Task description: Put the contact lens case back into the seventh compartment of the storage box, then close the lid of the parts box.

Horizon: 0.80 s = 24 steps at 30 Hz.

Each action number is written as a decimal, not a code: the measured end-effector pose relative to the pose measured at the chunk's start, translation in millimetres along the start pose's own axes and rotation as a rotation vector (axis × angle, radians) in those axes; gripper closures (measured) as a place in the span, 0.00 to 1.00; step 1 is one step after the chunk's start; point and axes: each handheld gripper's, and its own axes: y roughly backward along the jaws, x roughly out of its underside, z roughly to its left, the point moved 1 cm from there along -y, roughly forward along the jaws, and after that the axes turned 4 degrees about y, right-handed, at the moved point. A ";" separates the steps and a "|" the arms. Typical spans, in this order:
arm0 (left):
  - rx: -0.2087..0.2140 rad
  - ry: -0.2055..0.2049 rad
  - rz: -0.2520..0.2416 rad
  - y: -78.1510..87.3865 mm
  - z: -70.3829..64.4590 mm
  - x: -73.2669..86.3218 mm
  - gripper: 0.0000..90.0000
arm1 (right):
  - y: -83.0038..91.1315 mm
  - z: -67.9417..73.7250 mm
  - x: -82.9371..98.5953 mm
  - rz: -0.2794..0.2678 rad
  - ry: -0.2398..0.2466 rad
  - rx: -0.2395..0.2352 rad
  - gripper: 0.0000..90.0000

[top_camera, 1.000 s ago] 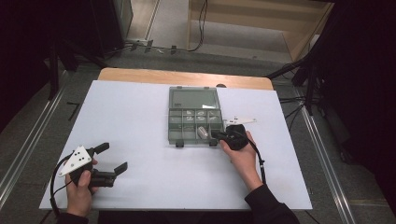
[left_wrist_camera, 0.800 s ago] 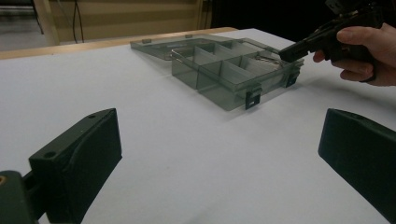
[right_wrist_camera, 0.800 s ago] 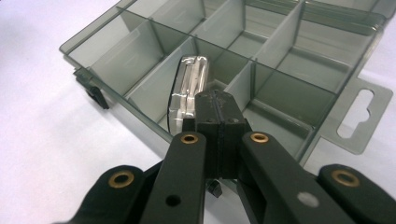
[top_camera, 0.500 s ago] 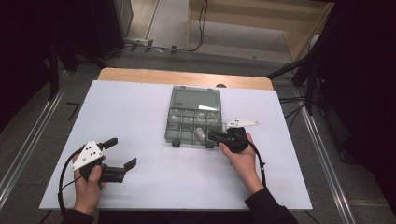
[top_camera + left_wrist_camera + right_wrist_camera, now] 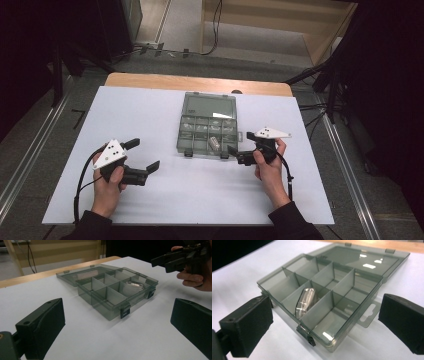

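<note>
A smoky clear compartment box (image 5: 207, 125) lies in the middle of the white table, its lid (image 5: 210, 106) folded flat to the far side. A shiny metal piece (image 5: 215, 143) rests in the front middle compartment. My right gripper (image 5: 240, 142) is open just right of the box's front corner and holds nothing. My left gripper (image 5: 145, 154) is open too, a short way left of the box. In the right gripper view the box (image 5: 352, 287) and the metal piece (image 5: 305, 301) lie between my spread jaws. The left gripper view shows the box (image 5: 117, 292) ahead and the right gripper (image 5: 175, 258) beyond it.
The white table top (image 5: 150, 110) ends in a wooden strip (image 5: 200, 82) at the far side. Black cables trail from both grippers toward the person. Dark floor and rails (image 5: 30, 150) flank the table.
My right gripper has drawn back to the right, away from the box's front compartment. My left gripper has moved right and forward, closer to the box.
</note>
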 end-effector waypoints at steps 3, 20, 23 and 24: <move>0.009 -0.004 -0.001 -4.4 -0.2 -3.5 0.00 | 3.0 -2.0 0.0 -0.007 -0.005 0.002 0.00; 0.069 0.016 0.012 -33.1 3.6 -12.9 0.00 | 3.3 -7.4 1.3 -0.002 -0.035 0.009 0.00; 0.074 0.015 0.014 -38.2 4.2 -15.4 0.00 | 2.4 -7.8 0.9 -0.003 -0.038 0.008 0.00; 0.079 0.018 0.012 -40.0 4.5 -15.9 0.00 | 2.3 -7.8 0.5 -0.002 -0.037 0.009 0.00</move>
